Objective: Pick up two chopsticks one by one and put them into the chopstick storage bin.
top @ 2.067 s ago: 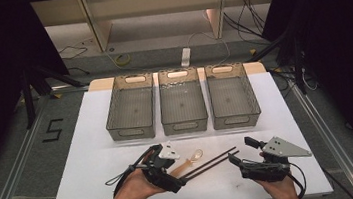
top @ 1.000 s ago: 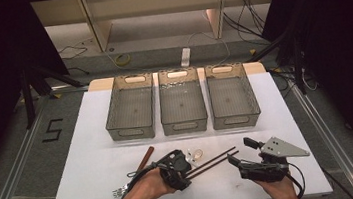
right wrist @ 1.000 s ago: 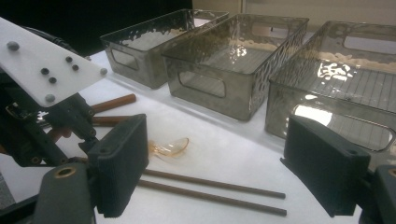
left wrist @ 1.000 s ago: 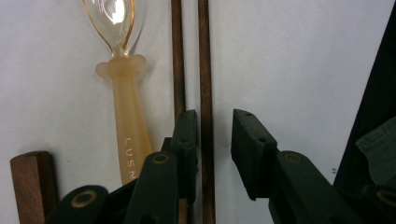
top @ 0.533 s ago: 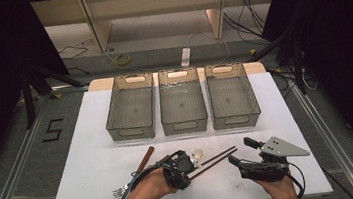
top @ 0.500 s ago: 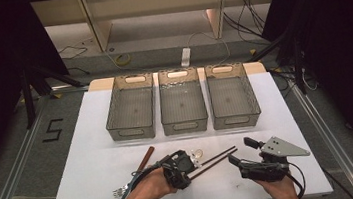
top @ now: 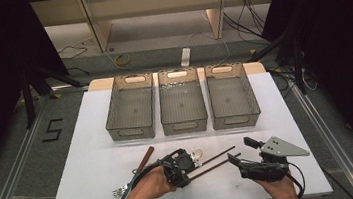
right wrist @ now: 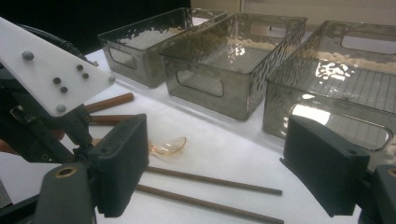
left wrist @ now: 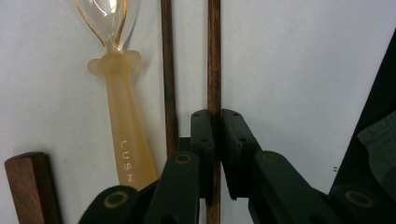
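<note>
Both grippers sit low at the near edge of the white table (top: 83,140): the left gripper (left wrist: 217,140), whose jaws have just been closing, now pinches one dark wooden chopstick (left wrist: 214,60) lying flat, while the right gripper (right wrist: 215,172) hovers with its ribbed black pads spread wide and bare. Three smoky, dimpled plastic bins (top: 181,101) stand side by side beyond. Two slim round chopsticks lie parallel, the second one (left wrist: 168,70) just beside the first. One frosted amber plastic spoon (left wrist: 122,116) reads "LUSN". One metal fork (top: 120,190) lies near the person's left hand.
</note>
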The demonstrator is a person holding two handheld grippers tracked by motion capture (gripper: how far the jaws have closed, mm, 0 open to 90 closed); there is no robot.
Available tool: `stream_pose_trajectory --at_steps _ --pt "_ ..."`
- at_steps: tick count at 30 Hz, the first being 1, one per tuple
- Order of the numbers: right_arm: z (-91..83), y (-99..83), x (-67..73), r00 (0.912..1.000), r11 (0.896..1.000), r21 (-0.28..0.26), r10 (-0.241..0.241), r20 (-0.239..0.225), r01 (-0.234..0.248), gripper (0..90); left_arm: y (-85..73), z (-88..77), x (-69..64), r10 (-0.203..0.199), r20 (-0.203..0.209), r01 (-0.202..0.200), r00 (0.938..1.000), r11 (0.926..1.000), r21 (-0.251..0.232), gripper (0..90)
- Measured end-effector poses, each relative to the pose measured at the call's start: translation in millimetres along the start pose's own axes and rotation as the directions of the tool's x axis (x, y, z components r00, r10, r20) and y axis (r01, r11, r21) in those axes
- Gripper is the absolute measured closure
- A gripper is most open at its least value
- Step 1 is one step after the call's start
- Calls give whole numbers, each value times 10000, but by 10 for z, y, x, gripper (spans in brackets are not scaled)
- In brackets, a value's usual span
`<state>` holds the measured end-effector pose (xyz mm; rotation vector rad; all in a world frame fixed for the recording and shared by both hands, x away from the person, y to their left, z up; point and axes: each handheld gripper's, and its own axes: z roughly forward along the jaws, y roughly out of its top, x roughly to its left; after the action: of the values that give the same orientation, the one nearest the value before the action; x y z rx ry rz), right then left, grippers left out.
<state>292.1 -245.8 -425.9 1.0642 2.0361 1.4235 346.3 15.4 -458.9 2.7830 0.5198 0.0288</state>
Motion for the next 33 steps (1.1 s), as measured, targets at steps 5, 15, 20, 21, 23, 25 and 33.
stream_pose_trajectory --at_steps 5,15,20,21,23,25,33 --pt "-10 0 -14 10000 10000 -23 28 30 -28 228 -2 -115 -2 -25 -24 24 10000 9995 -331 834" --pt "-51 7 -38 9999 9993 -362 69 152 -64 229 -70 -379 114 -658 56 659 9978 9858 -1546 834" --pt "-58 7 -35 9998 9991 -419 84 170 -77 229 -136 -514 236 -1140 31 1114 9935 9652 -2367 833" --pt "-57 6 -33 9998 9991 -411 77 174 -70 229 -150 -534 259 -1253 88 1235 9921 9610 -2476 834" --pt "-56 5 -31 9998 9992 -403 79 163 -72 229 -178 -576 304 -1380 192 1381 9902 9529 -2701 833" --pt "-56 5 -32 9998 9992 -402 76 159 -69 229 -206 -616 346 -1552 181 1536 9877 9435 -2938 833" --pt "-57 3 -29 9999 9992 -406 67 143 -61 229 -348 -805 536 -2341 -57 2139 9722 8978 -3851 833"
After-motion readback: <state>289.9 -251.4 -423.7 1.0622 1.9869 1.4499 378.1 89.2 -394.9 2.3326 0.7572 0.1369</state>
